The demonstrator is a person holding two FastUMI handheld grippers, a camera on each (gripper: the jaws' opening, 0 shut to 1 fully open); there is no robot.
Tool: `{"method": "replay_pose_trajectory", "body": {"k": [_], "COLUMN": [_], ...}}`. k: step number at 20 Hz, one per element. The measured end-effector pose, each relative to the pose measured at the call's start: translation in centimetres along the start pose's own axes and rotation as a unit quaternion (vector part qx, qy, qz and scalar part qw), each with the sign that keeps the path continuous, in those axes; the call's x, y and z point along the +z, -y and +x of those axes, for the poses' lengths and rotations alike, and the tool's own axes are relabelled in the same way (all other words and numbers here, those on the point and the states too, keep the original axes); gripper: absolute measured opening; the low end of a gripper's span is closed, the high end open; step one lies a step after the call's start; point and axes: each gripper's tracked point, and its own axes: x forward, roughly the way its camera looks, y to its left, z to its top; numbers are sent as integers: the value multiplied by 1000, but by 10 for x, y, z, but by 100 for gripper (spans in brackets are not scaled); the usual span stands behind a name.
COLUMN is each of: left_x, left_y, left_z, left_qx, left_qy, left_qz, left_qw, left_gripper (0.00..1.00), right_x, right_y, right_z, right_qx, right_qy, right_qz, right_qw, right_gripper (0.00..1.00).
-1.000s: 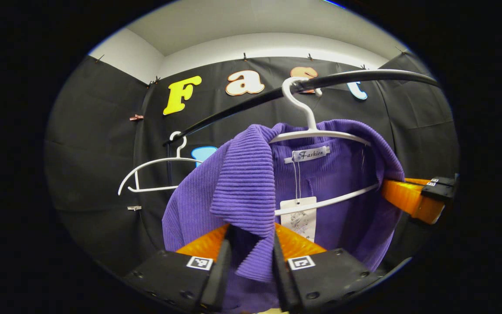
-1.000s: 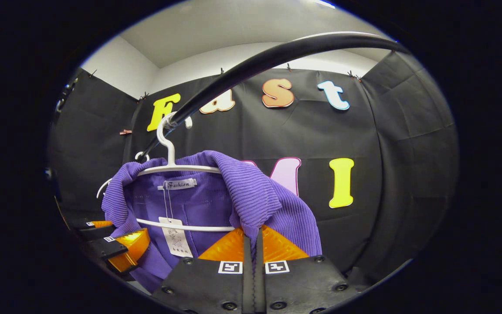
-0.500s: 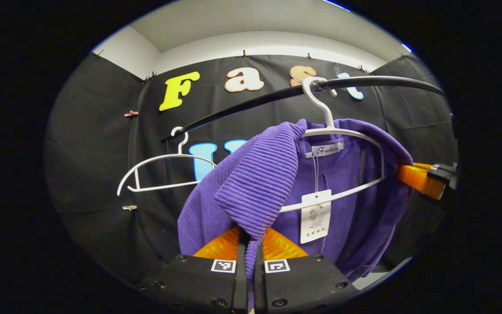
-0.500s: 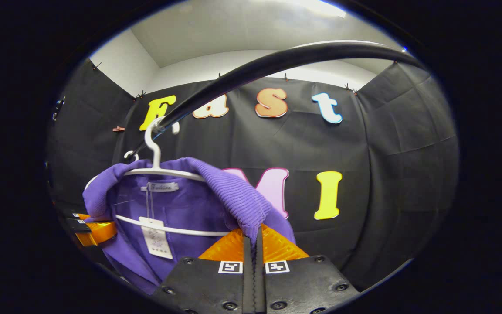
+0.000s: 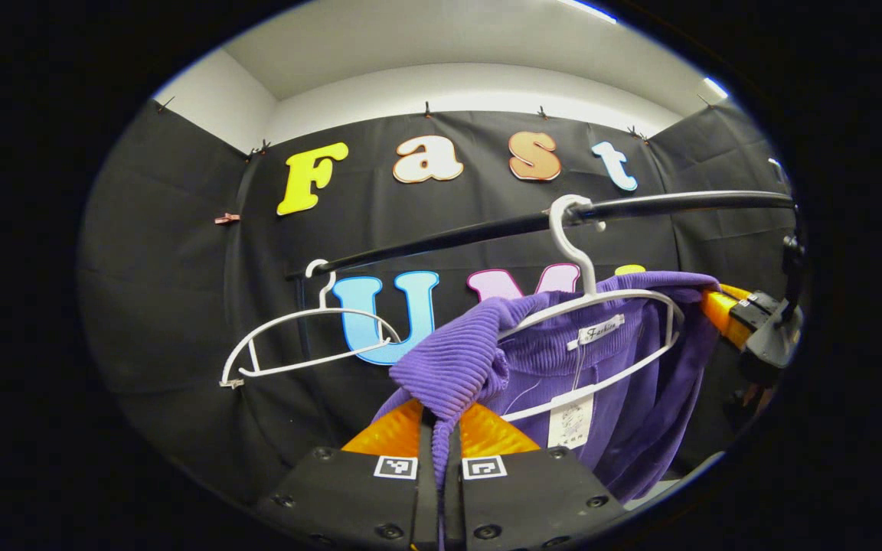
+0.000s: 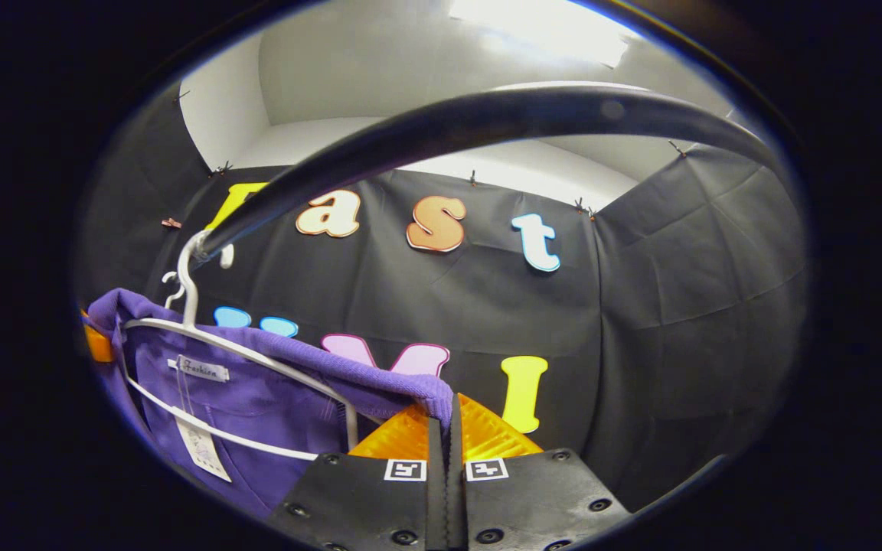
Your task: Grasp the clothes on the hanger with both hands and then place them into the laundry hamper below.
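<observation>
In the left gripper view, the left hand-held gripper (image 5: 439,428) is clenched on a fold of the purple ribbed garment (image 5: 617,383), with the cloth pinched between its two fingers and running down through the narrow gap. The garment hangs on a white hanger (image 5: 602,306) whose hook sits over a black rail (image 5: 449,239). The fabric at the near shoulder is bunched and pulled toward the gripper, while the far shoulder lies over the hanger's end. A sewn neck label and a paper tag (image 5: 570,419) hang inside the collar, below the hanger's lower bar. Farther along the rail, to the left in this view, hangs a second, bare white hanger (image 5: 311,344). At the right edge of the same view the right hand-held gripper (image 5: 717,306) meets the garment's far shoulder.

In the right gripper view, the right hand-held gripper (image 6: 445,425) is also closed tight, with the garment's (image 6: 257,405) ribbed shoulder edge caught between its fingers. The white hanger (image 6: 204,340) tilts, its near end dipping toward the gripper, and the rail (image 6: 487,122) arches close overhead. At the far left edge a small part of what appears to be the left hand-held gripper (image 6: 96,344) touches the cloth, though it is too cropped to be sure.
</observation>
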Motion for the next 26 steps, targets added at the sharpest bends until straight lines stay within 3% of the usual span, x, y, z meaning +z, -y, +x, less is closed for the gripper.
{"method": "replay_pose_trajectory", "body": {"k": [5, 7, 13, 16, 20, 26], "left_x": [3, 4, 8, 5, 5, 11], "left_y": [10, 11, 4, -2, -13, -31], "left_z": [-10, -11, -8, -8, -2, -1], "left_qx": [-17, -20, -18, -12, 1, 17], "left_qy": [0, -2, 4, 5, 7, 14], "left_qz": [11, 11, 7, 6, 3, 2], "left_qw": [1000, 1000, 1000, 1000, 1000, 1000], "left_gripper": [7, 7, 7, 7, 9, 5], "right_x": [-27, -43, -112, -134, -156, -184], "right_y": [13, 12, -33, -56, -96, -138], "right_z": [20, 27, 18, 17, 10, 2], "right_qx": [-32, -35, 27, 55, 96, 143], "right_qy": [-9, -24, -105, -139, -173, -228], "right_qz": [-26, -8, 74, 117, 172, 247], "right_qw": [999, 999, 991, 982, 965, 931], "right_gripper": [4, 4, 4, 1, 5, 4]}}
